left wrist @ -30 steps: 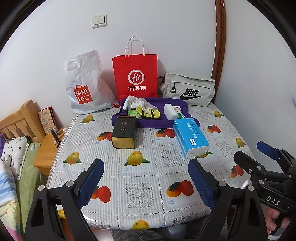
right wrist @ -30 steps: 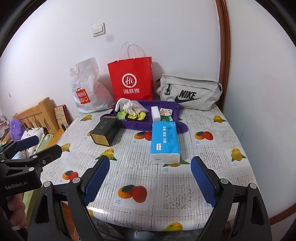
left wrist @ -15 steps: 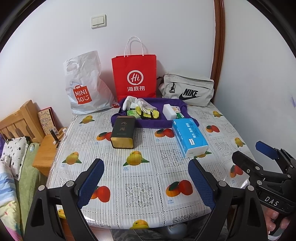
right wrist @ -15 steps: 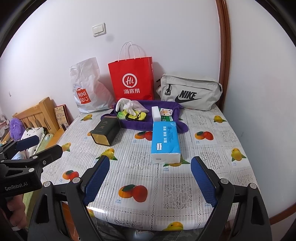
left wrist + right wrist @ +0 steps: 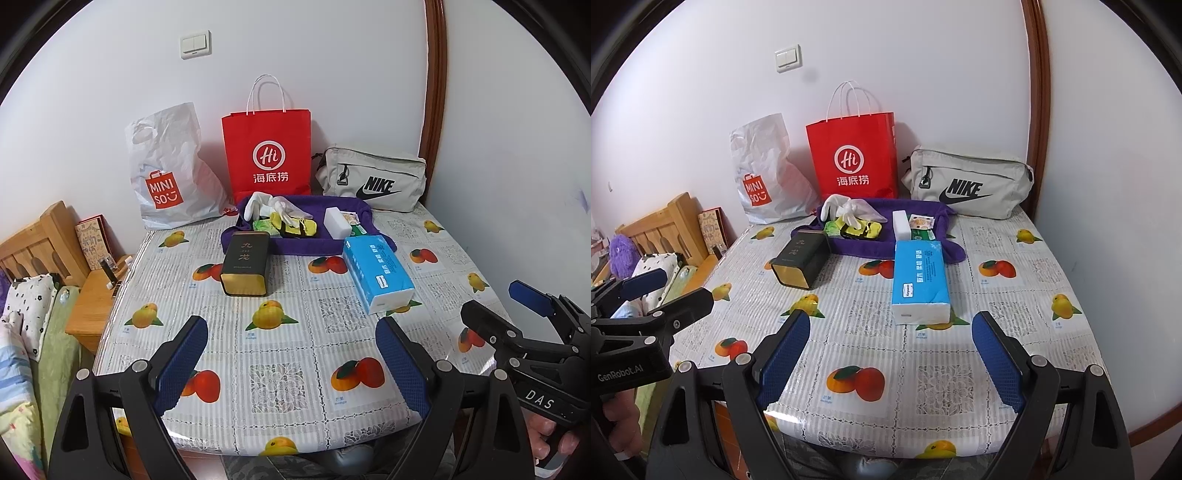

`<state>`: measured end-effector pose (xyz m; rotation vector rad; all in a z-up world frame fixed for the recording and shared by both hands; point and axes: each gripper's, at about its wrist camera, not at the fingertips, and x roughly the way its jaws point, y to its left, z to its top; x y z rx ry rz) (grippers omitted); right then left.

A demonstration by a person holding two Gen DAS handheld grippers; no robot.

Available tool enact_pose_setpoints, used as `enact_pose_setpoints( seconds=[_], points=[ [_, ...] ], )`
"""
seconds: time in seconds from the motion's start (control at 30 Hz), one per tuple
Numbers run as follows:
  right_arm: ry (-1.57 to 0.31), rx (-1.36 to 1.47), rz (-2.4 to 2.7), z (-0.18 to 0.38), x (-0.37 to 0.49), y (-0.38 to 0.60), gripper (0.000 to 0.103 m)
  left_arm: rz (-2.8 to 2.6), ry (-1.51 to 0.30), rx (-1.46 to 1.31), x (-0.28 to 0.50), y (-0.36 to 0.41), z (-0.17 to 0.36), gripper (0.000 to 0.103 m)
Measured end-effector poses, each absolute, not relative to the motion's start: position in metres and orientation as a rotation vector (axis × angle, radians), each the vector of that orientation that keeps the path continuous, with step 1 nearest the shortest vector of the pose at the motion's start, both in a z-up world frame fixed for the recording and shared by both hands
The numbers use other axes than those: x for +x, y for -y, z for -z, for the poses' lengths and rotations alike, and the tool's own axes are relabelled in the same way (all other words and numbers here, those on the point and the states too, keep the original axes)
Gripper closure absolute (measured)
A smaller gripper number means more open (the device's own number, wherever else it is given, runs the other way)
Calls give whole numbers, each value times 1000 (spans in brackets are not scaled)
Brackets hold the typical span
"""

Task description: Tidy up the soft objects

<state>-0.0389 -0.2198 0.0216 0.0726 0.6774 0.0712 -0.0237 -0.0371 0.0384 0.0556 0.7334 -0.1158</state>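
Gloves [image 5: 266,206], sponge [image 5: 337,223] and small packets sit piled on the purple towel [image 5: 295,243] at the counter's [image 5: 288,369] back; tissue pack [image 5: 376,273] lies just beside it. Both hand-held grippers, left [image 5: 291,365] and right [image 5: 892,363], hover wide apart, holding nothing. Could be sorted already or not, honestly can't tell.

Red paper bag [image 5: 266,151] btwn white Miniso bag [image 5: 170,173] & grey Nike pouch [image 5: 373,179]; wall behind

A blue rectangular soft-pack of tissues [image 5: 376,275] is laid flat on the table, right of centre, w/ its white end nearest. Just beyond it, a purple towel [image 5: 295,245] is spread at the far centre. Piled on the towel: white thin gloves [image 5: 266,205], a yellow-black soft item [image 5: 295,227], a white sponge block [image 5: 337,223], small packets [image 5: 921,225].
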Motion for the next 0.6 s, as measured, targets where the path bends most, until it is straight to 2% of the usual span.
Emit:
enact_pose_setpoints(
  seconds=[0.6],
  points=[
    [-681, 69, -71, -22, -37, 219, 14, 113, -734, 51, -24, 35, -35, 11]
  ],
)
